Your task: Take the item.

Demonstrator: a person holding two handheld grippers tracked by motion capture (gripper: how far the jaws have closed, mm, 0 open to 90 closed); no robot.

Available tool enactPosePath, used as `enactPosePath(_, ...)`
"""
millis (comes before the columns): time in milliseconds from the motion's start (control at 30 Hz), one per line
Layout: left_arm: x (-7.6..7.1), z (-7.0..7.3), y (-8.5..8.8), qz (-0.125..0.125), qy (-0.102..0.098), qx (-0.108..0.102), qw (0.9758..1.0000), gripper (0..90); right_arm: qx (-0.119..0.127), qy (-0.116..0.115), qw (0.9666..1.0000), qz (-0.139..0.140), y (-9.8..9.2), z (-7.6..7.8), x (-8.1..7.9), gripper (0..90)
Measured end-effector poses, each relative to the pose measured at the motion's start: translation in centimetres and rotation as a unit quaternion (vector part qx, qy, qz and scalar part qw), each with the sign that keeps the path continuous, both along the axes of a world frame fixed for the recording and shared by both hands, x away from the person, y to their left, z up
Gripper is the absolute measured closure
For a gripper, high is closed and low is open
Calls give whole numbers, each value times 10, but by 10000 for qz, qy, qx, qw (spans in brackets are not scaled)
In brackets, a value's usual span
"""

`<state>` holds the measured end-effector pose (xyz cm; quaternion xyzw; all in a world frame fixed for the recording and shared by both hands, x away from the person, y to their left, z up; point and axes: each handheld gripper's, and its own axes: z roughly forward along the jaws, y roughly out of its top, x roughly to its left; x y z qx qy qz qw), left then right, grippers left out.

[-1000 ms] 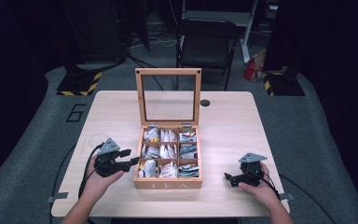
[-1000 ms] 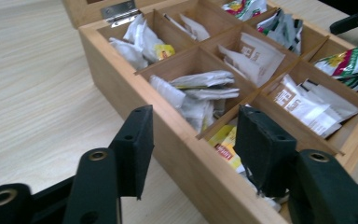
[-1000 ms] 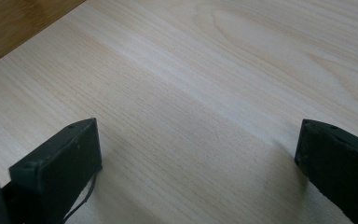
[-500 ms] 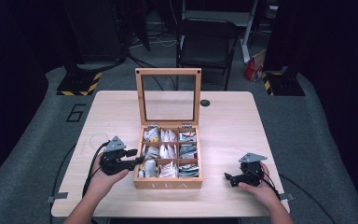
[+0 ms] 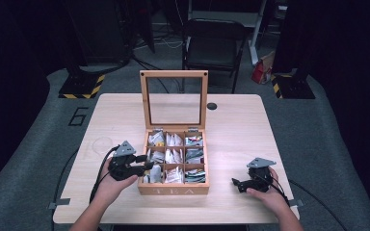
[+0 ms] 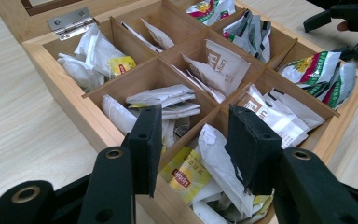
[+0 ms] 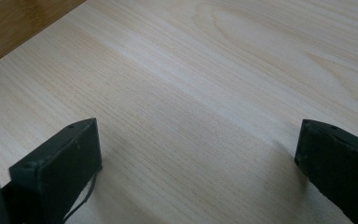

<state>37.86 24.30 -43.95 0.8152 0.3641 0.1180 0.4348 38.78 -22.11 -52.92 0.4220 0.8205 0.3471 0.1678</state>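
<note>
The wooden tea box (image 5: 173,188) stands near the front middle of the surface (image 5: 231,120), its glass-paned lid (image 5: 174,98) raised upright at the back. Nine compartments hold paper tea sachets. The left gripper (image 6: 193,140) sits over the box's front-left corner, above the compartment with the yellow-labelled sachet (image 6: 186,173) and a crumpled white sachet (image 6: 221,163). Its jaws stand about half open and have just been closing; the white sachet lies between them, but the pads are not seen pressing it — nothing is held yet. The right gripper (image 7: 198,154) rests low over bare wood, well apart from the box, jaws wide open and empty.

Judged progress: early. The box is open and the reach made — the grasp and removal of a sachet remain.

The sachets look thin, creased and loosely stacked, some tilted on edge; neighbours could lift with the chosen one.
</note>
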Motion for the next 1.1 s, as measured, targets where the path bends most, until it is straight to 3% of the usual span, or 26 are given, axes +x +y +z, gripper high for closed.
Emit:
enactPosePath(333,-2,-4,-5,1,-12,-70,10000,563,-27,-14,10000,-5,0,0,0,0)
enactPosePath(800,3,-15,-12,-114,158,-18,9998,624,-3,1,10000,10,0,0,0,0)
enactPosePath(1000,2,-16,-13,-193,289,-153,9993,655,-1,3,10000,3,0,0,0,0)
enactPosePath(1100,4,-17,-14,-203,300,-110,9993,682,-2,-1,10000,0,0,0,0,0)
